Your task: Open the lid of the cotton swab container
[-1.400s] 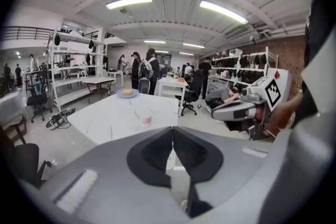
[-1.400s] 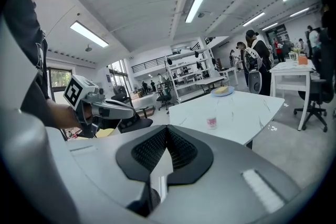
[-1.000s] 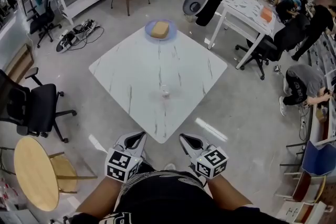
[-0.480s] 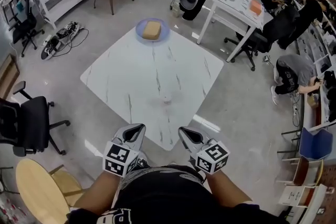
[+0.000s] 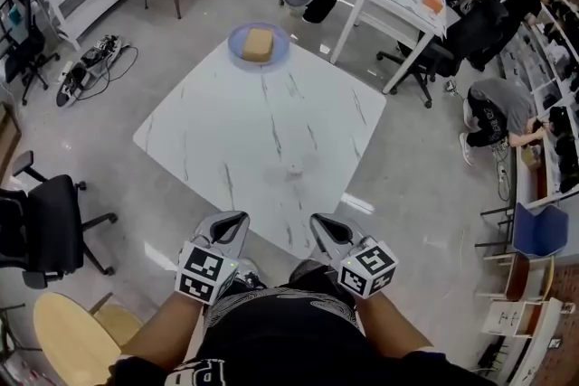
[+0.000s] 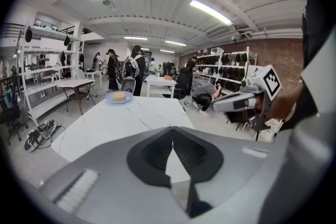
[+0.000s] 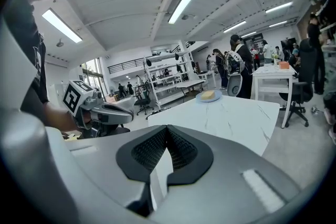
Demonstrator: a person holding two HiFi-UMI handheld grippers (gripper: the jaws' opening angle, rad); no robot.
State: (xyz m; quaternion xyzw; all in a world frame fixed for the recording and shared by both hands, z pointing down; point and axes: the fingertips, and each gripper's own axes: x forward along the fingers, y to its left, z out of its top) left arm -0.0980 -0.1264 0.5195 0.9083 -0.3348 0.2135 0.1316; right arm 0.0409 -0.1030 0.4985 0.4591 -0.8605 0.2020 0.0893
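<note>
White table (image 5: 226, 131) fills more of the frame than a second ago, its near corner closer to the grippers. Container (image 5: 295, 167) stands mid-frame on it. Left gripper (image 5: 237, 219) and right gripper (image 5: 318, 221), lower centre, are pressed together, empty.

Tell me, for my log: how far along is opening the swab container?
Nothing looks done: the container stands on the table, apart from both grippers. The left gripper and right gripper hover shut and empty. Reaching, gripping and opening it remain.
</note>
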